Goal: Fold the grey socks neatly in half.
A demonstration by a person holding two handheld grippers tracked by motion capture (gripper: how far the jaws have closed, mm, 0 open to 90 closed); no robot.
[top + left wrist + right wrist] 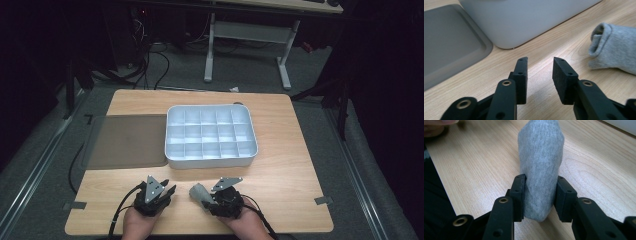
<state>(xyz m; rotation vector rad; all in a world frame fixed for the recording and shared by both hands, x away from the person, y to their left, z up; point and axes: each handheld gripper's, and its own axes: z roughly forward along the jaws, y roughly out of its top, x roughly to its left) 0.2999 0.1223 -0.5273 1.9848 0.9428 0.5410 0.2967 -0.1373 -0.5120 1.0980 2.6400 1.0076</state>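
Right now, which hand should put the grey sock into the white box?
The right one, I think. Its tool is already squeezing the grey sock, so it only needs to lift it over to the white box. The left tool is open with nothing between its pads.

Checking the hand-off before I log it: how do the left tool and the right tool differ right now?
The left tool stands open with nothing between its pads, above bare table; the right tool is shut on the grey rolled sock. In the high view the left tool points toward the white divided tray, while the right tool points leftward. Both sit at the table's near edge.
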